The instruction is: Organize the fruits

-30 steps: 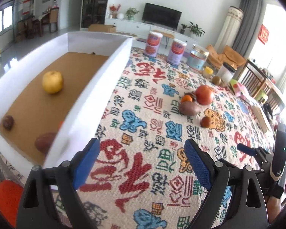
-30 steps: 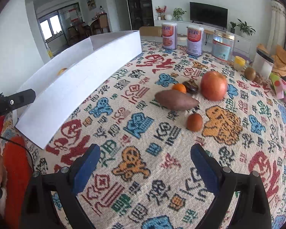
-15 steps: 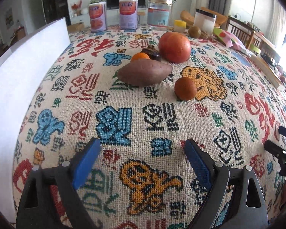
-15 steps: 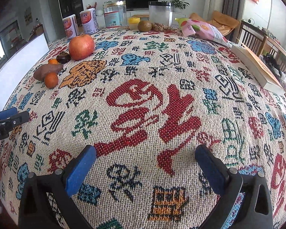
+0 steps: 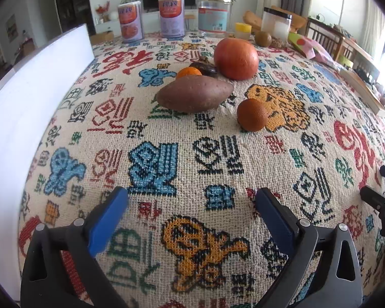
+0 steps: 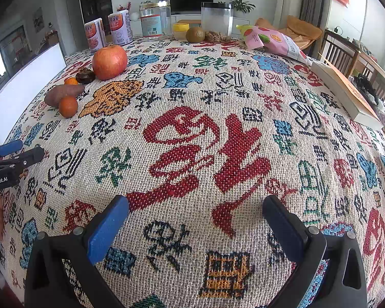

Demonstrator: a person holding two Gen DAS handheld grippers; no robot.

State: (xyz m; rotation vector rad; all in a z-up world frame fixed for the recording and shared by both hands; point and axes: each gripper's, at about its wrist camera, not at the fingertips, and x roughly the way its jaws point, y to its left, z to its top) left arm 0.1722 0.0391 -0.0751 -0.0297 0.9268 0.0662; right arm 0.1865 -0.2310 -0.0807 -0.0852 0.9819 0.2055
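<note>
Your left tongs (image 5: 192, 200) are spread wide and hold nothing. They hang low over the worktop (image 5: 218, 159) with its bright patterned cloth. Ahead of them lies a little bunch of fruit. The brown sweet potato (image 5: 195, 96) lies on its side. A small orange (image 5: 188, 72) peeks out just behind it, next to a dark little fruit (image 5: 204, 68). The big red apple (image 5: 235, 55) sits beside that dark fruit. A round orange fruit (image 5: 252, 114) sits alone, near the sweet potato's right end. The white box (image 5: 25, 107) stands along the left.

Your right tongs (image 6: 195, 209) are spread wide too, with nothing in them. From there the fruit is far off on the left. A kiwi (image 6: 195, 34) sits at the back by the jars (image 6: 216, 19).
</note>
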